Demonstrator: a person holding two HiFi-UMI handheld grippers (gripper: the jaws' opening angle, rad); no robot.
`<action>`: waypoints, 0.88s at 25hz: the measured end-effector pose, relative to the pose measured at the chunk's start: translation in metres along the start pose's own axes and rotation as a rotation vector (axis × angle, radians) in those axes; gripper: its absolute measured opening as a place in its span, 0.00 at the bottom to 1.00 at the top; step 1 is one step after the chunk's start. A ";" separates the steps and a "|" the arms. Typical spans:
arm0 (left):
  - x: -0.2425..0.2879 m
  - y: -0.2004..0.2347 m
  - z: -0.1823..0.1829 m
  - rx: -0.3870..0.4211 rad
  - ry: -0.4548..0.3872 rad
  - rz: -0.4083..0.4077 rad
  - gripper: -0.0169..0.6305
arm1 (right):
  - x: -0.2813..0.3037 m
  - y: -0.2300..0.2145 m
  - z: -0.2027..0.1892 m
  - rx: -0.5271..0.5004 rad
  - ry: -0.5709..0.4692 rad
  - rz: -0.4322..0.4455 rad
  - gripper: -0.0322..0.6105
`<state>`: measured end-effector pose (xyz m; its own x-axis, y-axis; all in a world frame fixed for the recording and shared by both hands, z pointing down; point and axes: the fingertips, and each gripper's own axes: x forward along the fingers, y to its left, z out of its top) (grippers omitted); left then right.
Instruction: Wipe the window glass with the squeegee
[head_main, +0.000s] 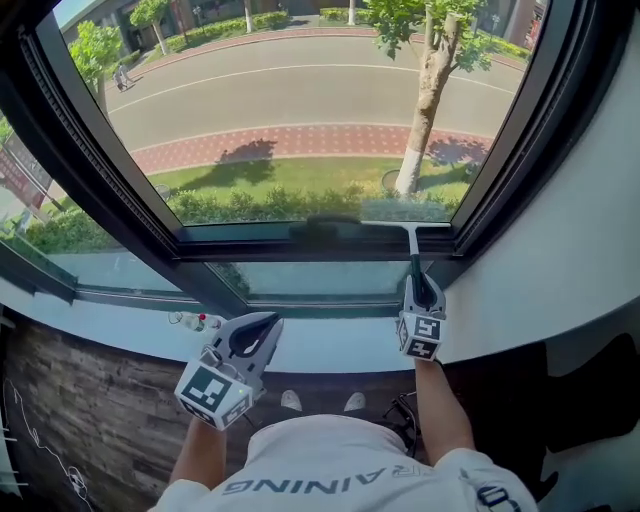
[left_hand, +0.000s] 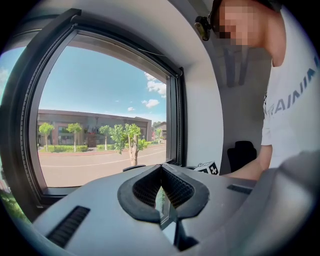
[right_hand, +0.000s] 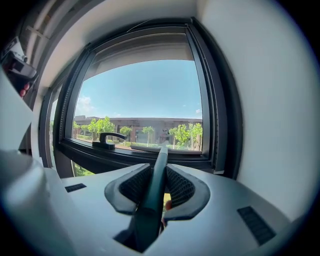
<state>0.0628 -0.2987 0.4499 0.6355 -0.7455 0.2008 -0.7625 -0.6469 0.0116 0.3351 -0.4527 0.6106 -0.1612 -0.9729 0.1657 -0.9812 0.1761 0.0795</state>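
Observation:
The squeegee (head_main: 411, 250) has a dark green handle, and its blade lies across the bottom right of the upper window glass (head_main: 300, 110), just above the dark crossbar. My right gripper (head_main: 421, 287) is shut on the handle below the crossbar. In the right gripper view the handle (right_hand: 154, 192) runs up between the pads toward the glass (right_hand: 145, 95). My left gripper (head_main: 262, 326) hangs lower left over the sill, jaws shut and empty. In its own view the left gripper (left_hand: 161, 172) points at the window's right side.
A black window handle (head_main: 325, 218) sits on the crossbar left of the blade, also in the right gripper view (right_hand: 107, 137). A small bottle (head_main: 196, 321) lies on the white sill (head_main: 330, 345). White wall (head_main: 570, 230) closes the right side.

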 end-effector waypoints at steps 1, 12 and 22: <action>0.000 0.000 0.000 -0.005 0.003 0.007 0.05 | -0.005 -0.001 0.004 0.008 -0.001 0.000 0.21; 0.005 -0.007 0.004 -0.077 -0.038 0.168 0.05 | -0.124 0.014 0.045 0.056 -0.067 0.159 0.21; -0.017 0.009 -0.008 -0.024 -0.057 0.148 0.05 | -0.145 0.020 0.109 0.060 -0.232 0.089 0.21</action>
<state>0.0442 -0.2907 0.4542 0.5214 -0.8407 0.1460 -0.8505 -0.5259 0.0096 0.3274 -0.3247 0.4806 -0.2602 -0.9636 -0.0616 -0.9656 0.2598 0.0148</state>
